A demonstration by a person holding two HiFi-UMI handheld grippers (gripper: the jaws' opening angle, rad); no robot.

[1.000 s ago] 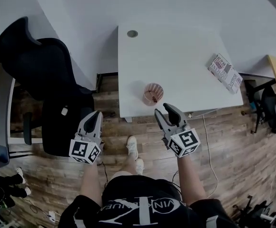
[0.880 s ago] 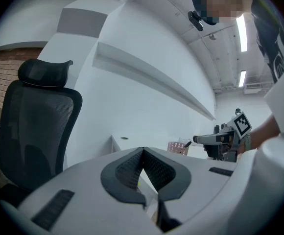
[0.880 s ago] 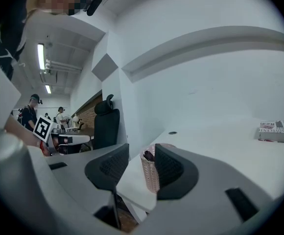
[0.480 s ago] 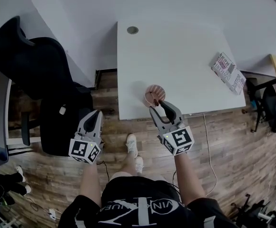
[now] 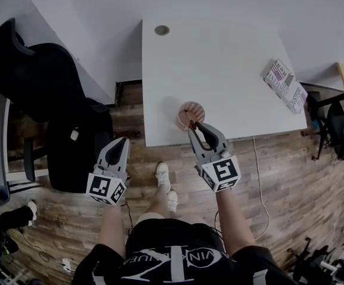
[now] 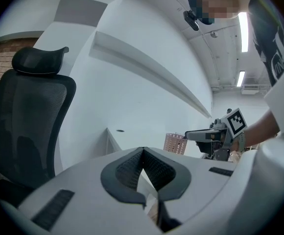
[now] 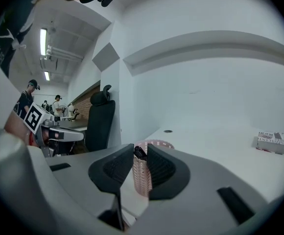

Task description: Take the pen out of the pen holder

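Of the pen (image 7: 140, 153) only a short dark top is seen, at the centre of the right gripper view. The rest of it is hidden inside the pen holder (image 7: 143, 176) and behind the dark pads. Its colour is read as black or near black, with a slightly glossy, blunt end; no clip or print can be made out. In the head view the pen is reduced to a dark fleck at the holder's rim, covered by the jaw tips, and its shape cannot be told there.

The holder, a pink mesh cup, is largely masked in the right gripper view: only a narrow strip of mesh is shown in the gap between the jaws, and part of the rim above them. In the head view it is seen whole, standing on the white table (image 5: 219, 58) close to the table's lower edge, at the centre of the frame.

The right gripper (image 5: 194, 127) is held at the holder's near side. Its jaws have just been closing, with the pen's top between them, and the pads appear to be pressed against it on both sides.

The left gripper (image 6: 142, 151) is held lower left in the head view, over the wooden floor (image 5: 279, 177), with its jaw tips brought together and nothing between them. A black chair (image 5: 35, 82) is cut off at the upper left edge.
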